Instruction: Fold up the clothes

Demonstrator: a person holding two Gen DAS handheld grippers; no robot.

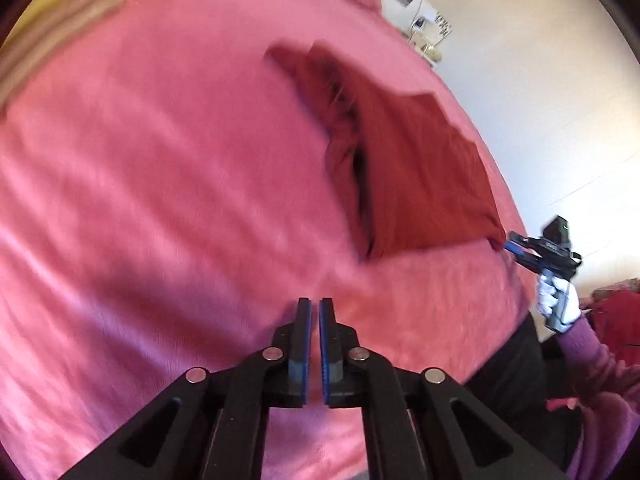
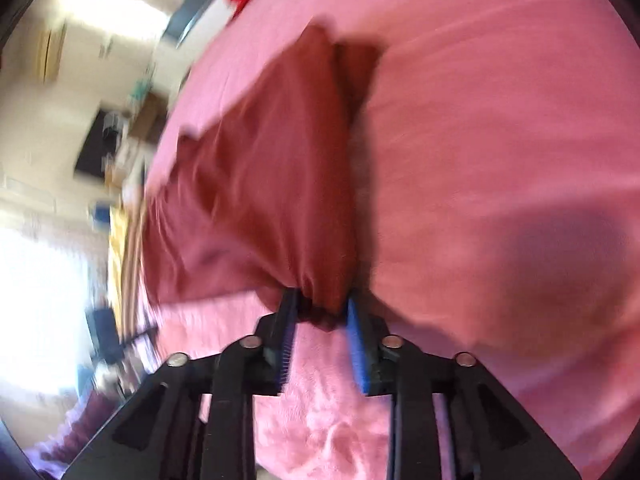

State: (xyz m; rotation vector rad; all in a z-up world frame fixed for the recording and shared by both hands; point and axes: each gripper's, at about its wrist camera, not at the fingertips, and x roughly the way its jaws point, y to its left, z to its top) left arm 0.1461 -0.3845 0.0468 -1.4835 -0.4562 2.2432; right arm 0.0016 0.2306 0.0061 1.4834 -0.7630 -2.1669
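A dark red garment [image 1: 416,168] lies partly folded on a pink blanket [image 1: 160,184]. It also shows in the right wrist view [image 2: 272,184]. My right gripper [image 2: 320,312] is shut on a bunched corner of the dark red garment and lifts that end off the blanket. In the left wrist view the right gripper [image 1: 505,242] grips the garment's near right corner. My left gripper [image 1: 315,302] is shut and empty, above the pink blanket, well short of the garment.
The pink blanket [image 2: 500,140] covers the whole bed. Folded pale cloth [image 1: 60,28] lies at the far left edge. A white wall [image 1: 540,80] and cluttered shelves [image 2: 116,136] lie beyond the bed. A red cloth pile [image 1: 618,320] sits by my right arm.
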